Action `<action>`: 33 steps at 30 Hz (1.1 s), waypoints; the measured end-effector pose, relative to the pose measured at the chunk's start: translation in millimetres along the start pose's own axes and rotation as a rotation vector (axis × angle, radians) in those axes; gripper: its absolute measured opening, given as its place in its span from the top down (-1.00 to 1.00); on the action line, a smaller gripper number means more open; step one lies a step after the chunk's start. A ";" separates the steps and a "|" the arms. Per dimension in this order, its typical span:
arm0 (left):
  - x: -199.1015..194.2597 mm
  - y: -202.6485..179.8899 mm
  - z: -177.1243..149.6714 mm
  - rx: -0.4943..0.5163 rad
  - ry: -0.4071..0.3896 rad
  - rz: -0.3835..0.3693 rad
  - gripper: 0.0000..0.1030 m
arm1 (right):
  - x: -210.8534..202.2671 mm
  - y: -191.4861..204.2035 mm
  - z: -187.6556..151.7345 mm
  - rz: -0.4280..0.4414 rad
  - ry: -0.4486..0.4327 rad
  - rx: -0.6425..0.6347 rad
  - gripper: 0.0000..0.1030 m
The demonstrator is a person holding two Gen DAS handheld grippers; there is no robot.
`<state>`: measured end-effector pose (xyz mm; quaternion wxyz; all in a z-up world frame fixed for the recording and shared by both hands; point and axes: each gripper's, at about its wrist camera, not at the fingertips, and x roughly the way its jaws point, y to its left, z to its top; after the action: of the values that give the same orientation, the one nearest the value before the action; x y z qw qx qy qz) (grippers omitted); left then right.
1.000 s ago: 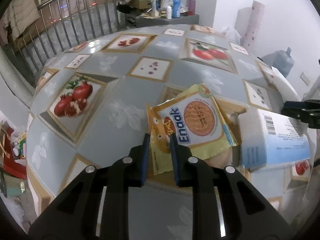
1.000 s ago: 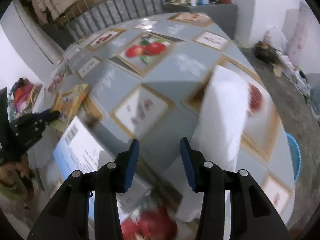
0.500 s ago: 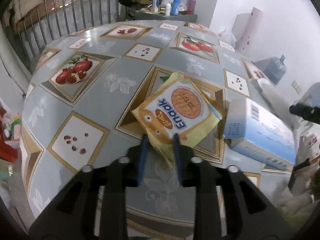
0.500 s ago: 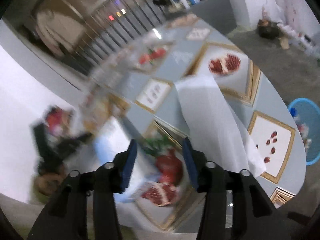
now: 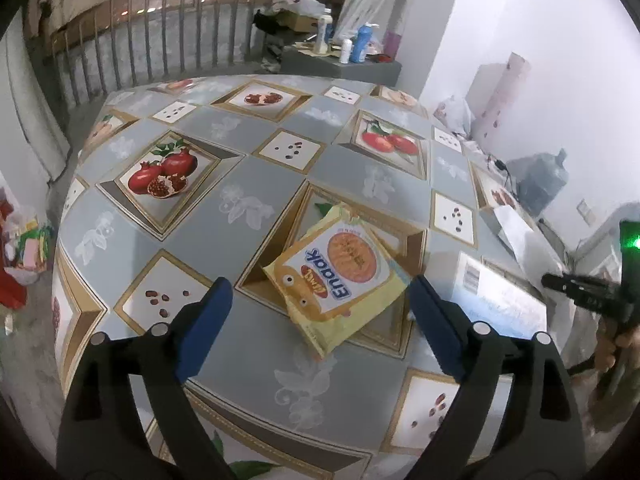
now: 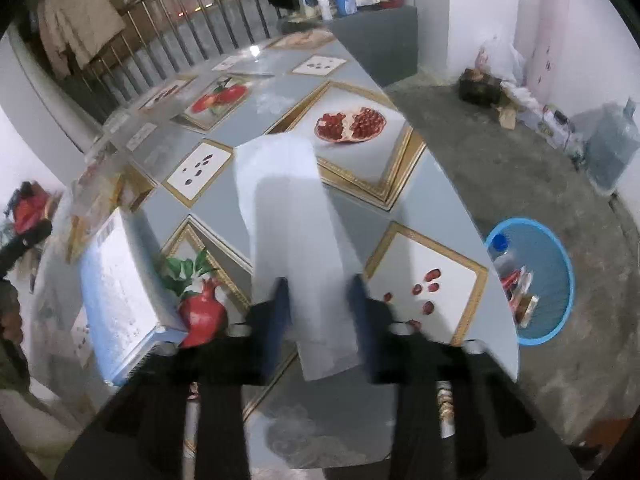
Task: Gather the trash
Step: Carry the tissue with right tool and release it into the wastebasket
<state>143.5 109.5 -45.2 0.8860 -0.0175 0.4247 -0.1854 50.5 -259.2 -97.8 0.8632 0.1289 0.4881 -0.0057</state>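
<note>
A yellow Enaak snack wrapper [image 5: 340,276] lies flat on the fruit-print table [image 5: 280,184]. My left gripper [image 5: 319,292] hovers over its near edge, jaws opening wide, pads clear of it. A white and blue carton [image 5: 500,300] lies to its right, also seen as the carton [image 6: 116,292] in the right wrist view. A long white paper sheet [image 6: 288,208] lies across the table corner. My right gripper [image 6: 318,304], motion-blurred, has its fingers closed in on the sheet's near end. The right gripper [image 5: 560,282] shows at the left view's right edge.
A blue basket [image 6: 560,248] holding a bottle and wrappers stands on the floor right of the table. A water jug [image 6: 612,148] and clutter sit by the far wall. A railing and a shelf with bottles [image 5: 356,44] lie beyond the table.
My left gripper let go of the wrapper, opened wide and drew back upward; the wrapper now lies on the table. My right gripper swung over the white paper and narrowed around its near end.
</note>
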 end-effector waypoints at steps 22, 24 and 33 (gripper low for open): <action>7.7 26.0 14.4 -0.150 -0.020 0.165 -0.80 | 79.3 -344.3 -21.1 -0.260 0.008 0.805 0.70; 7.7 28.9 15.2 -0.156 -0.015 0.172 -0.80 | 109.5 -363.6 -26.3 -0.272 0.052 0.847 0.00; 2.4 30.7 13.6 -0.177 -0.023 0.151 -0.80 | 126.7 -392.8 -46.8 -0.202 0.037 0.996 -0.38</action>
<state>164.9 135.5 -44.1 0.8972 -0.0656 0.4294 -0.0799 24.2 -613.6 -313.0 0.6835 0.4771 0.4512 -0.3188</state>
